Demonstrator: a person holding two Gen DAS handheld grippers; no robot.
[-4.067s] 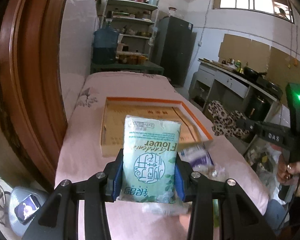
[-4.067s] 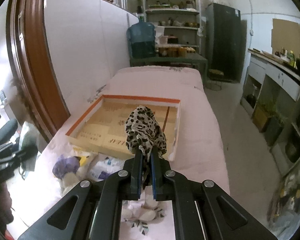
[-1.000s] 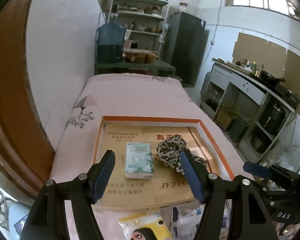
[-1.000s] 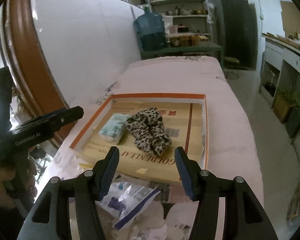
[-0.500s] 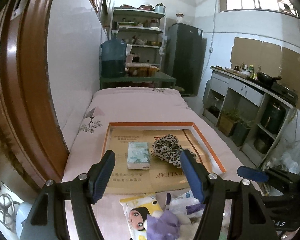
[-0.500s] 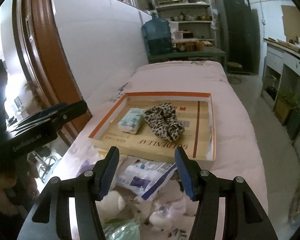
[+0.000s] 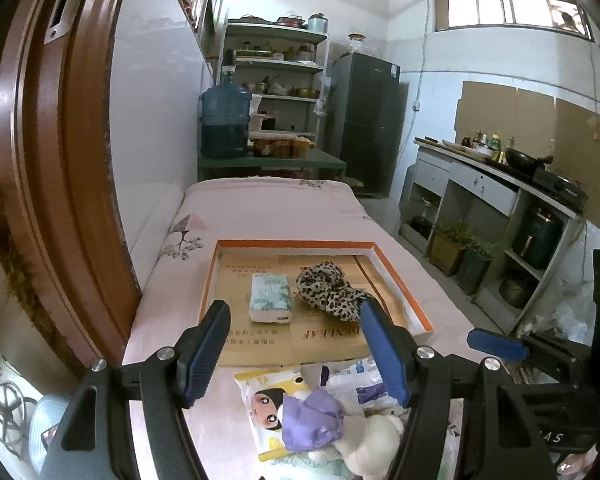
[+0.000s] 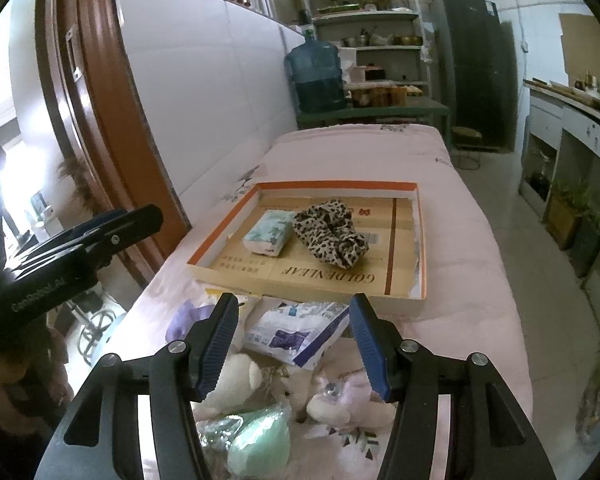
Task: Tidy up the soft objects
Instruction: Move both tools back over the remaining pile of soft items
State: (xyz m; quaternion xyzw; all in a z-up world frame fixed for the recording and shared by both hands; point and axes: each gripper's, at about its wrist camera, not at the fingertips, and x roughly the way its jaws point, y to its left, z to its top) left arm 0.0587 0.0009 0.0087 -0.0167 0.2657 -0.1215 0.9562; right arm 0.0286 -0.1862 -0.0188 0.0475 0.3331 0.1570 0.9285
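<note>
The shallow orange-rimmed cardboard tray (image 8: 419, 240) lies on the pink-covered bed (image 8: 472, 240). Inside it, a pale green tissue pack (image 8: 269, 233) sits just beside a leopard-print fabric scrunchie (image 8: 330, 233). Below the tray, both the left gripper (image 7: 296, 354) and right gripper (image 8: 294, 346) hover with fingers spread and empty over loose soft items (image 8: 300, 330).

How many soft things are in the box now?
2: a mint-green tissue pack lying left in the shallow orange-rimmed cardboard box, and a leopard-print cloth bunched right beside it. Nothing looks hidden.
</note>
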